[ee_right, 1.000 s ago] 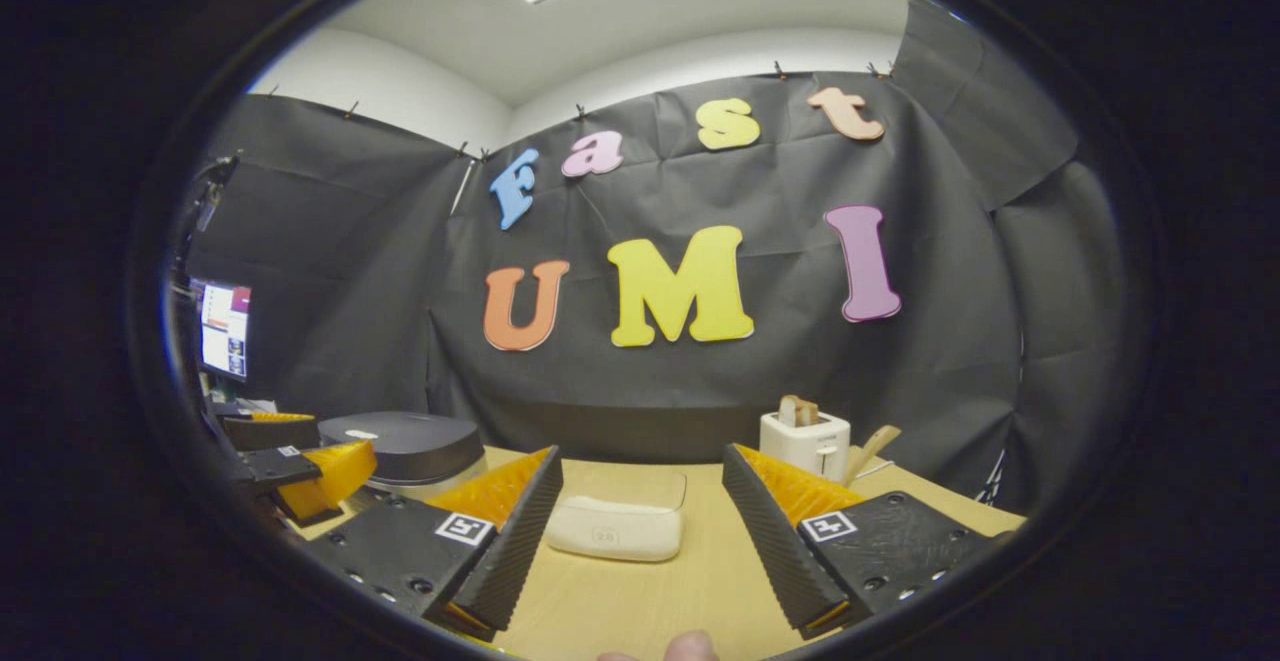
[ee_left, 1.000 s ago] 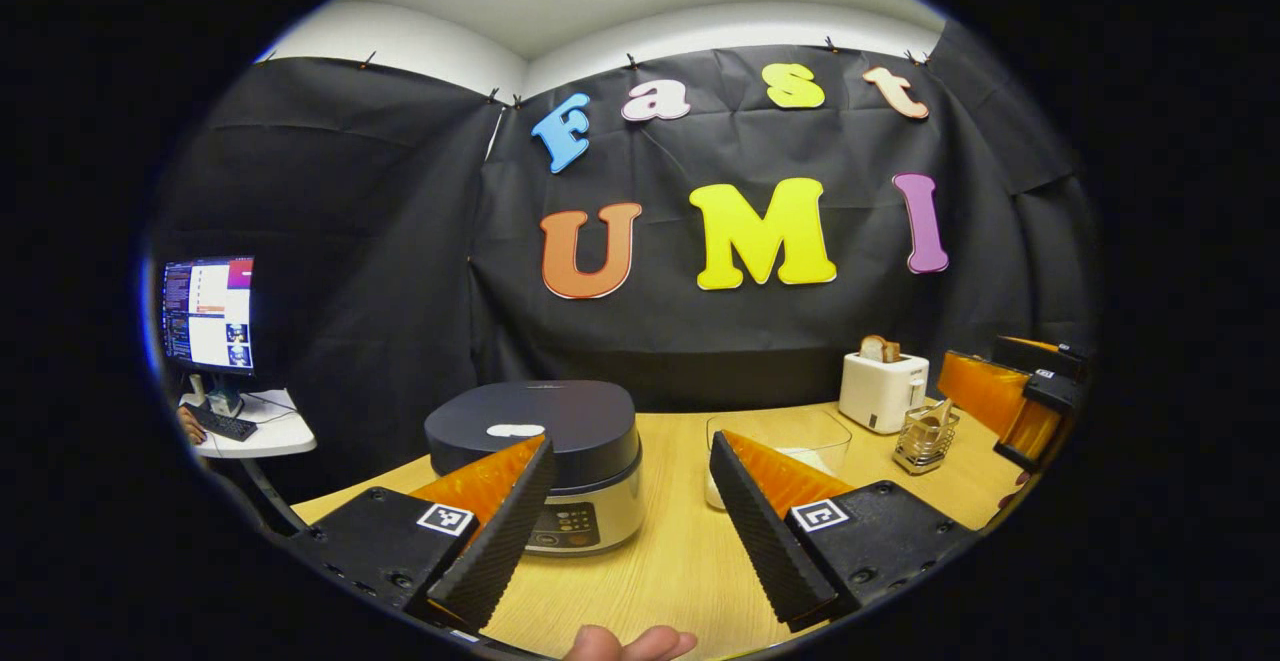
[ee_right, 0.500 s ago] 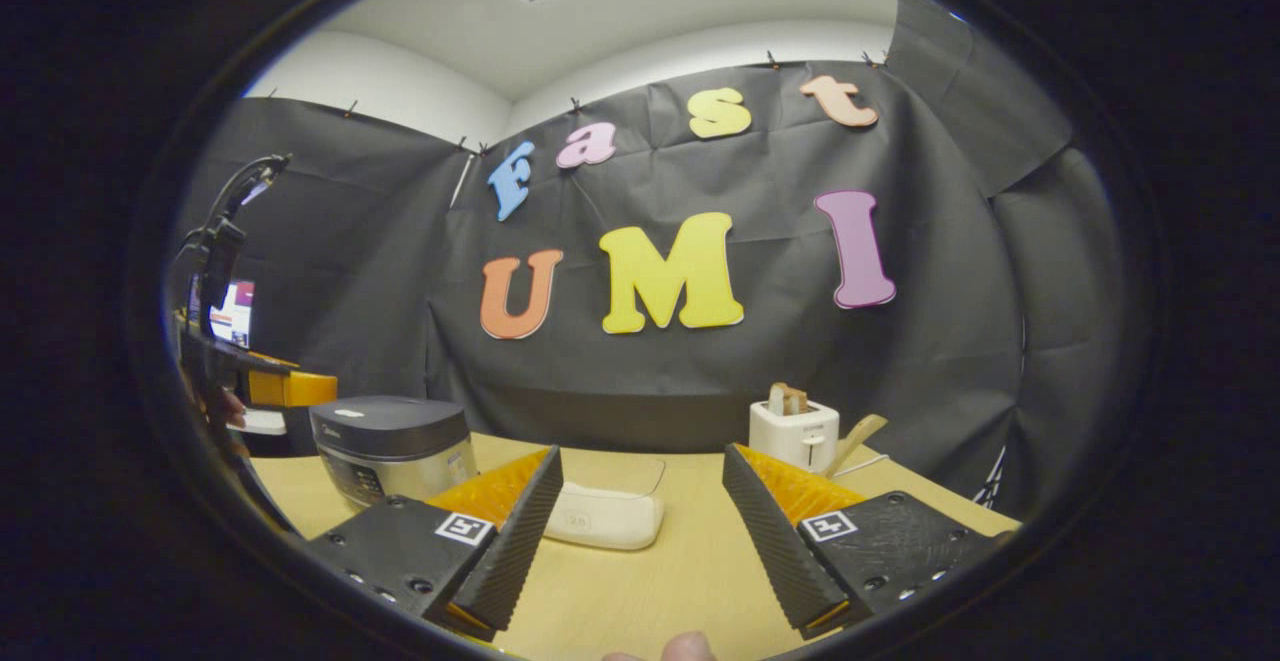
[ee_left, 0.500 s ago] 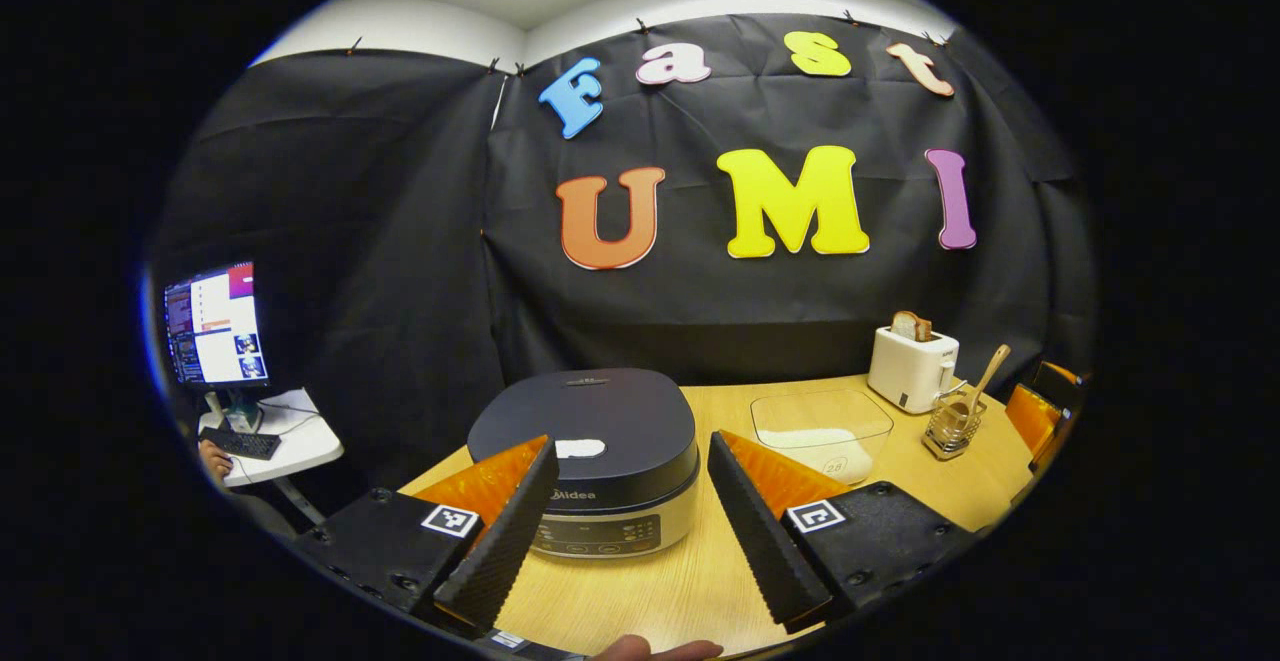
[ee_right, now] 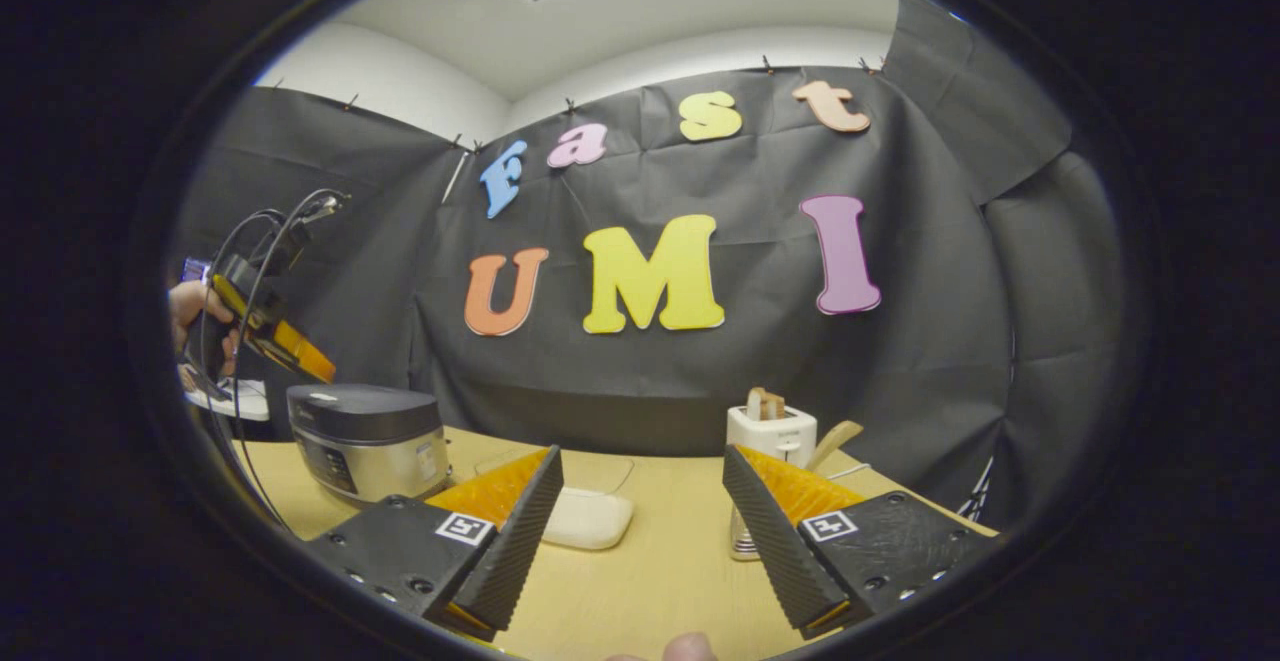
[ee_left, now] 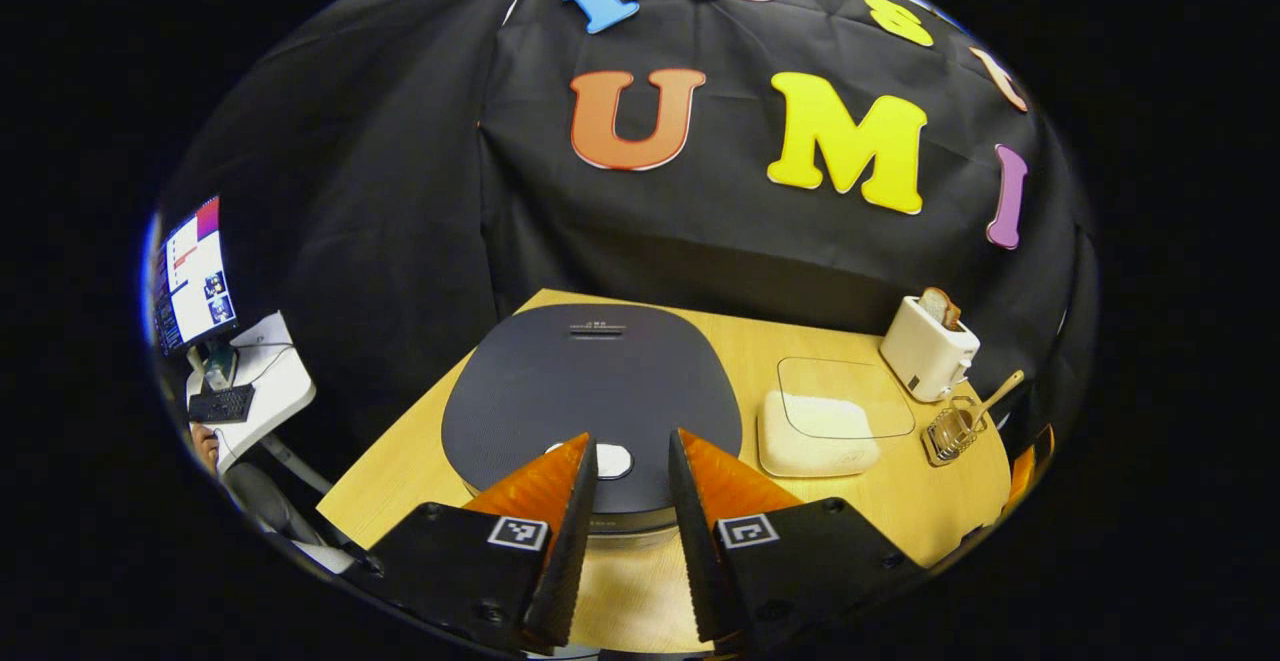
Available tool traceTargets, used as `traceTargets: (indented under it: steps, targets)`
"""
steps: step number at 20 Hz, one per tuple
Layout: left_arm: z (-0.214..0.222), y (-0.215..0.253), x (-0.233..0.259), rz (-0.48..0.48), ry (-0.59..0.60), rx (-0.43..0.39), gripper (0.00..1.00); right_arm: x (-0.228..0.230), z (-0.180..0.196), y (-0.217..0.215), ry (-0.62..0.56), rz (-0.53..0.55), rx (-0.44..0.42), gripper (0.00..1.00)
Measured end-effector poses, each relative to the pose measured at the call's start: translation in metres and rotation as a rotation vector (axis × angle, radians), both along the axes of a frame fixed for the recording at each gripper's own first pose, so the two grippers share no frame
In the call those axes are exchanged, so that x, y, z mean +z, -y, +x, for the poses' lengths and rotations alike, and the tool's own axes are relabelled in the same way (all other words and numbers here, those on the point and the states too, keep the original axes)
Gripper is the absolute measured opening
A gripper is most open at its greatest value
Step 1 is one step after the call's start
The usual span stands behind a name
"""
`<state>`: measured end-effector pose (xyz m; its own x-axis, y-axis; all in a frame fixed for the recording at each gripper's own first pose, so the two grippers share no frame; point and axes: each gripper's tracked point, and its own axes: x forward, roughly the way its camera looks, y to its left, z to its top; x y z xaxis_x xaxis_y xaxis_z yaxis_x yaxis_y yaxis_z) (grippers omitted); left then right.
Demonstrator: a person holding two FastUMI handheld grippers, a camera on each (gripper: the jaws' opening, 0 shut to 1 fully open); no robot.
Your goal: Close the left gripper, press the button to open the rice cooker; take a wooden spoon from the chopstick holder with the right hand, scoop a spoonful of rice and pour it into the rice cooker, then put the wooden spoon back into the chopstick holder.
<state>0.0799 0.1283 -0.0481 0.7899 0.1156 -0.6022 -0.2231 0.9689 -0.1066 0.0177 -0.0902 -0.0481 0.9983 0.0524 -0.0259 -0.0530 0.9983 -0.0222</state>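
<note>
The rice cooker (ee_left: 590, 381) has a dark, closed lid with a white button (ee_left: 612, 459) near its front edge. My left gripper (ee_left: 632, 439) hovers above that button, tilted down, its fingers drawn close with a gap left between them and nothing held. The right gripper view has the left gripper (ee_right: 270, 331) above the rice cooker (ee_right: 365, 436). A wooden spoon (ee_left: 995, 396) stands in the wire chopstick holder (ee_left: 950, 429). A clear box of rice (ee_left: 820, 431) sits right of the cooker. My right gripper (ee_right: 640, 453) is open and low over the table, with the spoon handle (ee_right: 835, 441) beyond its right finger.
A white toaster (ee_left: 928, 346) with bread stands behind the chopstick holder at the back right. The wooden table (ee_left: 400, 461) ends at the black cloth wall. A monitor and keyboard on a small desk (ee_left: 250, 391) sit off to the left. A hand (ee_right: 190, 306) holds the left gripper.
My left gripper has risen, moved over the cooker lid and tilted down, and its fingers have narrowed. The right gripper has barely moved and stays open.
</note>
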Motion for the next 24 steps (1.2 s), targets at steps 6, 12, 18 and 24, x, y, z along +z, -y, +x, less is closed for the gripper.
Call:
traceTargets:
  steps: [6,12,18,24]
  targets:
    - [0.008,-0.017,-0.013,0.005,-0.075,0.047,0.13,-0.004,0.005,0.009,0.0,0.015,-0.012,0.95]
    - [0.008,-0.017,-0.021,-0.042,-0.115,0.06,0.03,-0.002,0.009,0.012,0.024,0.041,-0.015,0.96]
    - [0.006,-0.016,-0.025,0.005,-0.106,0.037,0.03,-0.01,0.016,0.016,0.01,0.095,-0.005,0.95]
    - [0.012,-0.023,0.007,0.044,-0.001,0.073,0.03,-0.005,0.011,0.029,0.01,0.08,-0.034,0.95]
